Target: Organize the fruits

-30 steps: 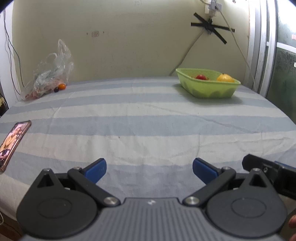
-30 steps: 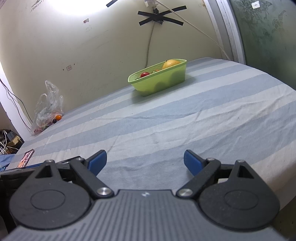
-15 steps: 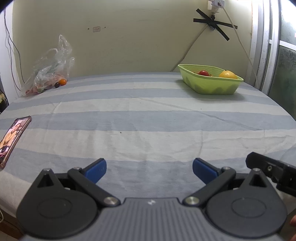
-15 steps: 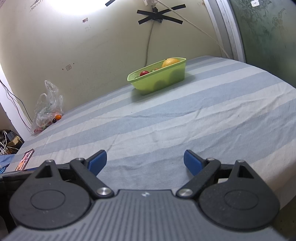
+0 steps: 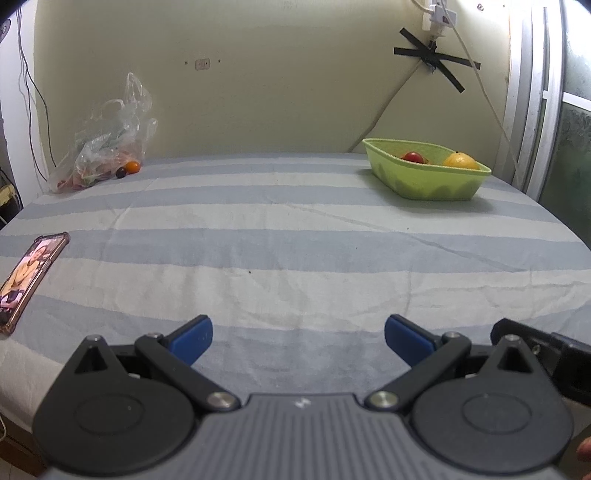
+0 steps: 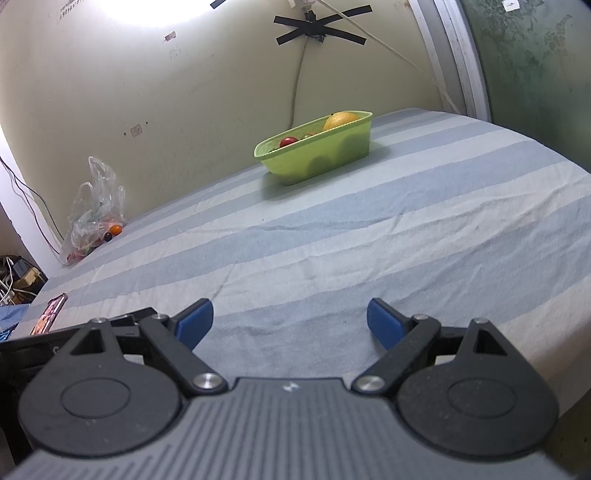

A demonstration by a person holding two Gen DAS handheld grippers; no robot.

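Now both tongs [image 5: 298,338] [image 6: 290,325] nearer basket [image 5: 424,182].

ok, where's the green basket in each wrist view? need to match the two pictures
Left wrist: green basket sits upper right, on the far side of the striped sheet near the wall.
Right wrist: green basket sits upper centre, seen tilted.
Shared landmark: the black tape cross on the wall above the basket.
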